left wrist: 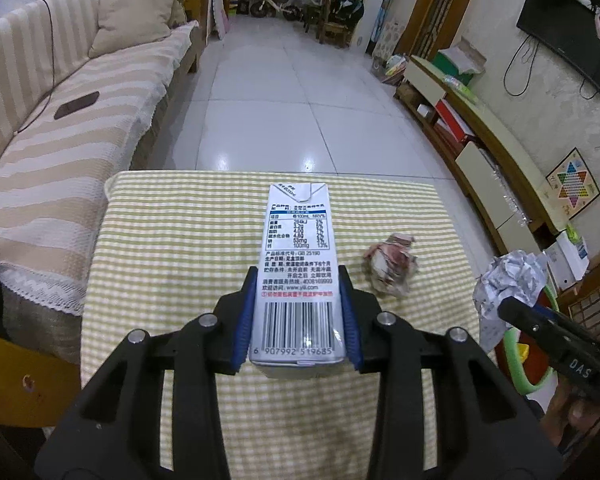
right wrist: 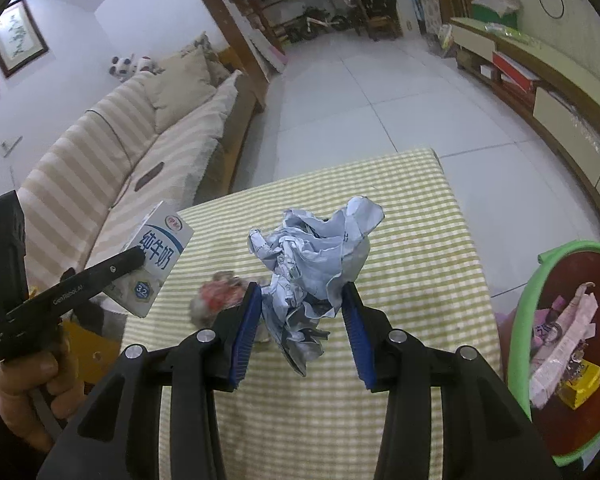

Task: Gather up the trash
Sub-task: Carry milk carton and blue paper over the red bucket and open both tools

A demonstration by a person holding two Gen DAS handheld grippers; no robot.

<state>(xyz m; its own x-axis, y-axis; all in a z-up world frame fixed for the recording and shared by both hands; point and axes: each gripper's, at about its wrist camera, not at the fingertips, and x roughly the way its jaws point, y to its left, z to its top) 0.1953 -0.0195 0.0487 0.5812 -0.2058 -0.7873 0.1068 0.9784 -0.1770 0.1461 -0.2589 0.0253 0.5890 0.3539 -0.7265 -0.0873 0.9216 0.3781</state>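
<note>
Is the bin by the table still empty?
No: the right wrist view shows the green-rimmed bin already holding pink paper scraps and a yellow wrapper.

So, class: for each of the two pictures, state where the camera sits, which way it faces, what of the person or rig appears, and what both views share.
Left wrist view: on the left gripper, facing along its fingers over the checked table toward the hallway; it grips a milk carton; right gripper at the right edge.
Right wrist view: on the right gripper, facing likewise; it grips crumpled paper; the left hand shows.
Shared: carton, paper, pink wad, green-rimmed bin, sofa.
</note>
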